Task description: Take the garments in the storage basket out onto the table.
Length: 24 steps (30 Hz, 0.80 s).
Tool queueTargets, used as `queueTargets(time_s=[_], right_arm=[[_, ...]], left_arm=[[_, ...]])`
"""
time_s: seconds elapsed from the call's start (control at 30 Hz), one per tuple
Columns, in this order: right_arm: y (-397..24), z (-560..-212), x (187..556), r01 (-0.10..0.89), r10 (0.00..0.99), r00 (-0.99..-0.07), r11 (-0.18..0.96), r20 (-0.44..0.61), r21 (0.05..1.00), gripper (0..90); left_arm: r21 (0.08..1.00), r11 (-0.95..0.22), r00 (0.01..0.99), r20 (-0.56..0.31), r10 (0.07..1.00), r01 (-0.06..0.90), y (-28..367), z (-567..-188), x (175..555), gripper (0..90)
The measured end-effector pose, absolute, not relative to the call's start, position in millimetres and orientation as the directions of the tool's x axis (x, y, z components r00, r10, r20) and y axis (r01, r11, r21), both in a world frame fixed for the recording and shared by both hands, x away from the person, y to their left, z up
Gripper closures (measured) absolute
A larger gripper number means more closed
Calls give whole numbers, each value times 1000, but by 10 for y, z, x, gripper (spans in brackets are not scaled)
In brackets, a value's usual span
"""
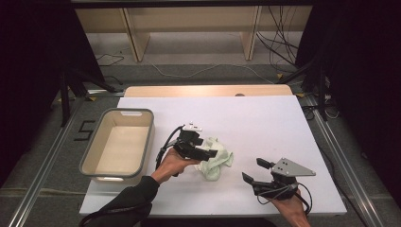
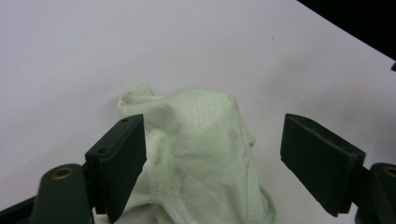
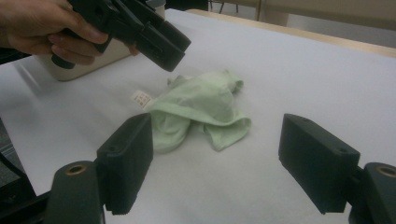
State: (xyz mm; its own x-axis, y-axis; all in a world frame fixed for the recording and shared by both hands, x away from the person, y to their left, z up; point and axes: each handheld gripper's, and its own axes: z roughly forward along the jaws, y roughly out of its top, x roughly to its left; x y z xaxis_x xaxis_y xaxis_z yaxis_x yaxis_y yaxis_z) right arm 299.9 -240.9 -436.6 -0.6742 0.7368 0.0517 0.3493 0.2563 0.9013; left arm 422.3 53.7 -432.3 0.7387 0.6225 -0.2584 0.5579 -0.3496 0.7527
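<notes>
The crumpled pale-green cotton garment lies in a loose heap on the white-covered desk, roughly at its middle, just right of the grey-rimmed cream plastic tub, which stands apart from it. A small white label sticks out at one edge of the cloth.

The left tool, black and held in the person's left hand, hangs just above the garment's left part with its jaws spread wide — released, nothing pinched. In the left gripper view the cloth sits between and below the two black pads; whether the left pad brushes the fabric I cannot tell, but neither presses on it.

The right tool, topped by its grey three-cornered plate, is well to the right of the garment near the desk's front edge. Its jaws gape wide too — empty, pointed toward the cloth, touching nothing, with bare desk between them in its own view
</notes>
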Motion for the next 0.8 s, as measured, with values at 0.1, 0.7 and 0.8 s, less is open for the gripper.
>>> queueTargets(time_s=[0.1, 0.7, 0.8], right_arm=[[-2411, -4365, 2999, 348, 737, -674, 255, 52, 902, 269], [-2441, -4376, 3015, 367, 736, -672, 233, 83, 900, 269], [-2445, -4374, 3015, 368, 736, -671, 230, 86, 901, 269]], left_arm=[[765, -335, 742, -264, 616, 550, 576, -4293, 4206, 211], [870, -201, 767, -263, 586, 451, 974, -4030, 3827, 185], [882, -187, 774, -258, 578, 433, 1060, -4018, 3746, 183]])
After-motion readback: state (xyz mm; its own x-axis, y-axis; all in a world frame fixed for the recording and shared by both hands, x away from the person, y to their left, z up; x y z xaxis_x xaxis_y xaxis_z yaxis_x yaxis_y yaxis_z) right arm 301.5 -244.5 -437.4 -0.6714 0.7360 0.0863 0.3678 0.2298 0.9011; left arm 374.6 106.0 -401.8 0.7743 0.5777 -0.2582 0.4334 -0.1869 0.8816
